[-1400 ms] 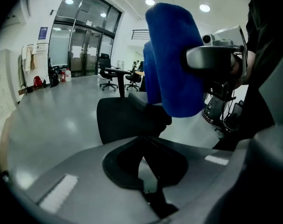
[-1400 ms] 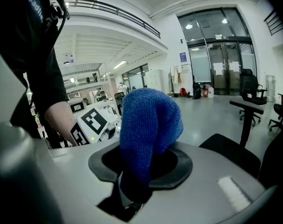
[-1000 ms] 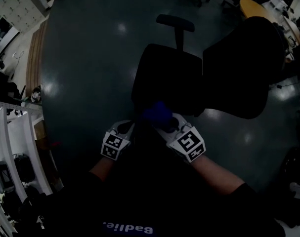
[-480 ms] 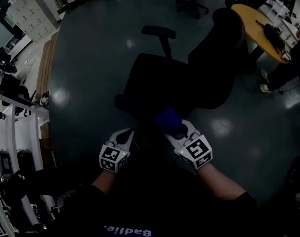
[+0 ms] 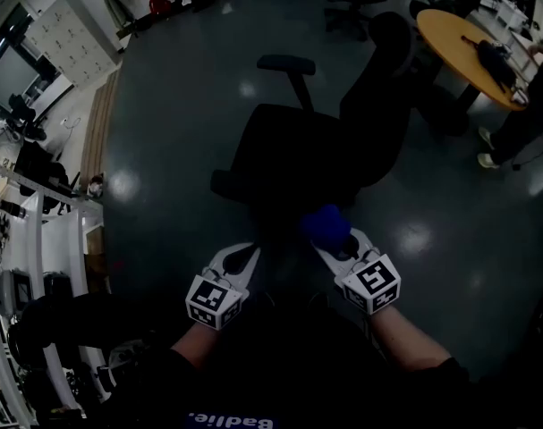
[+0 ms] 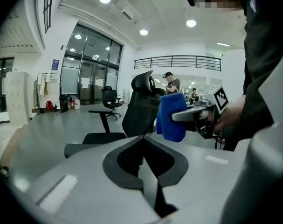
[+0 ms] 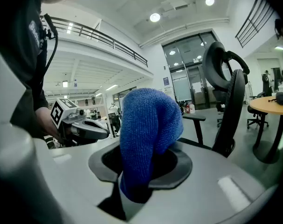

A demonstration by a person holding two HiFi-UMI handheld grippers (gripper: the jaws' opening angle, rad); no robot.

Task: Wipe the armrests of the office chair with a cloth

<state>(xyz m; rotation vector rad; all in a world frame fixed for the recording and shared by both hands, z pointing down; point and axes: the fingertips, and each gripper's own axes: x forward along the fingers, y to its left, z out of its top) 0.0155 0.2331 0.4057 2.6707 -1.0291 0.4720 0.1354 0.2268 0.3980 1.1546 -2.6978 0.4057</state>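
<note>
Your right tongs are clamped on a bunched blue microfibre cloth. It fills the gap between the jaws and stands up past their tips in a rounded wad. That puts a soft bulge out front, likely so that fabric rather than plastic meets the armrest. Your left tongs are closed, tips together, with nothing between them. They sit near the right pair and look idle, perhaps kept free to steady the chair.

Both tongs hang just short of the black office chair, which stands on the glossy grey floor with its tall backrest to your right. The near armrest, a flat dark pad at the near-left edge of the seat, lies just ahead of the left tongs and to the left of the cloth. The far armrest sits on its post beyond the seat, well apart from the cloth.

The cloth touches neither pad, so I judge the wiping not yet begun. The near pad looks like the natural first target. The chair may swivel or roll under a push, so press lightly.
</note>
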